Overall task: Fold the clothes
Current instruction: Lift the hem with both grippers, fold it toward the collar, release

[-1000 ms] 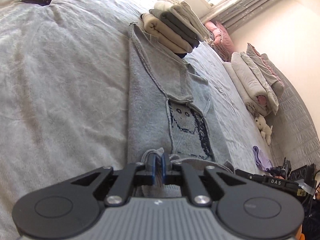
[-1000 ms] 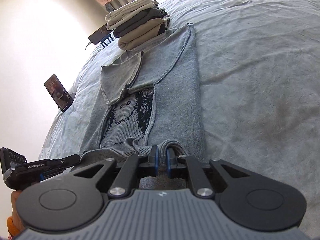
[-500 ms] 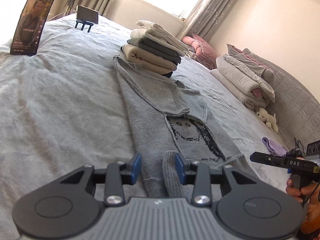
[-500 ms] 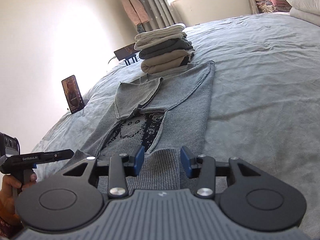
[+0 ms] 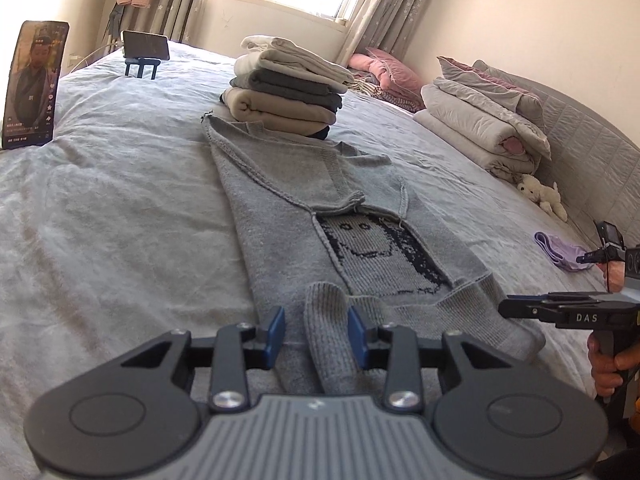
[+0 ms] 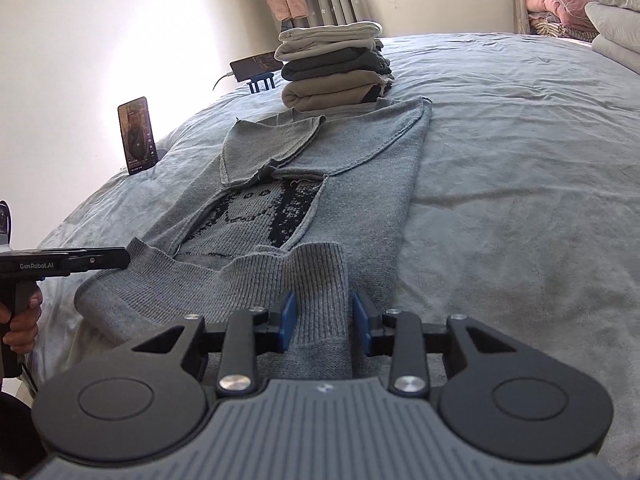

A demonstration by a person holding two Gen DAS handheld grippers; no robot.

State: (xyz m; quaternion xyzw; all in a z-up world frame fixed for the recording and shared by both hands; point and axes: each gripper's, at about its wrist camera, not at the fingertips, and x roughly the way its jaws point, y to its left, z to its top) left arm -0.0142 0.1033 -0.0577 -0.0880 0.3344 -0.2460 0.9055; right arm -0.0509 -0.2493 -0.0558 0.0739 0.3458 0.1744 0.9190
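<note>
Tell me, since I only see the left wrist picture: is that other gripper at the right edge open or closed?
Observer: Open. The right wrist view shows the right gripper with its fingers spread and a raised fold of the grey sweater, its ribbed hem, between them.
Operator: Does the gripper I'm looking along have any writing on it?
Observer: Yes. Seen side-on from the right wrist view, the left gripper reads "GenRobot.AI" along its side.
Operator: Who is holding it?
Observer: A bare hand wraps its handle at the left edge of that view.
</note>
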